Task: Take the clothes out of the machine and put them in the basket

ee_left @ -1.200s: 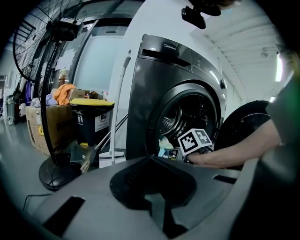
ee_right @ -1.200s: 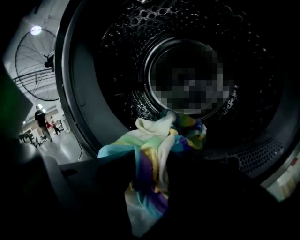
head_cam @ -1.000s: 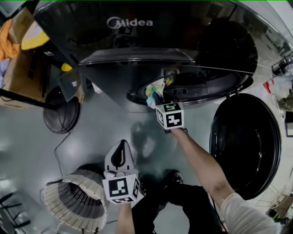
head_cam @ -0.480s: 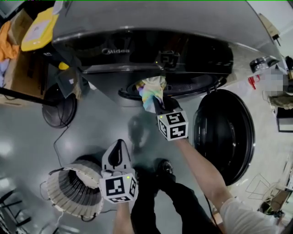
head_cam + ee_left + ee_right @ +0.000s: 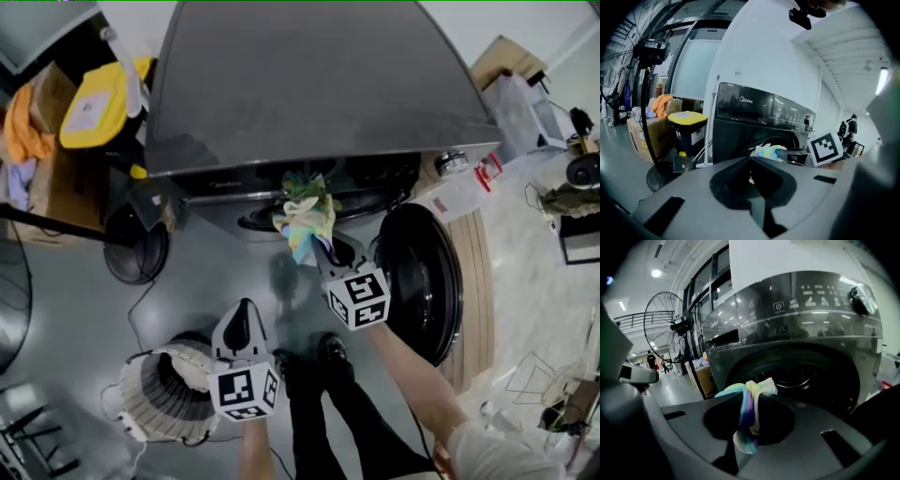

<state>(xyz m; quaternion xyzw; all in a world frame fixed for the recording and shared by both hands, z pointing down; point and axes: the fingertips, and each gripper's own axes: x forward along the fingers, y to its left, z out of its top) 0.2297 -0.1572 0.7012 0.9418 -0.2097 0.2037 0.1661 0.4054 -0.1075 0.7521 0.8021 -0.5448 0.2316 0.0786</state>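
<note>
1. Nearest the person, at the left, the basket (image 5: 150, 412) stands on the floor with its mouth up. Its inside is too dark to tell what lies in it.
2. Just beside the basket's right rim is the left hand-held gripper (image 5: 244, 314). Its jaws are together with nothing between them, and it points toward the machine.
3. Farther off and to the right, the right hand-held gripper (image 5: 328, 255) is pinched narrow on a pastel, many-coloured garment (image 5: 305, 217). The cloth bunches beyond the jaws, and a short tail hangs below them.
4. The garment hangs in the air in front of the drum mouth, apart from it. To its right the round door (image 5: 424, 281) stands swung open.
5. Farthest is the dark washing machine (image 5: 309, 84). Its drum is too dim to show whether more clothes remain.
6. The step in hand looks like the carry: the garment is out of the drum but not yet at the basket.
7. The next move calls for bringing the right hand-held gripper nearer and leftward, past the left one, until the cloth hangs over the basket's mouth. The jaws should part only there, so the trailing tail drops inside the rim.
</note>
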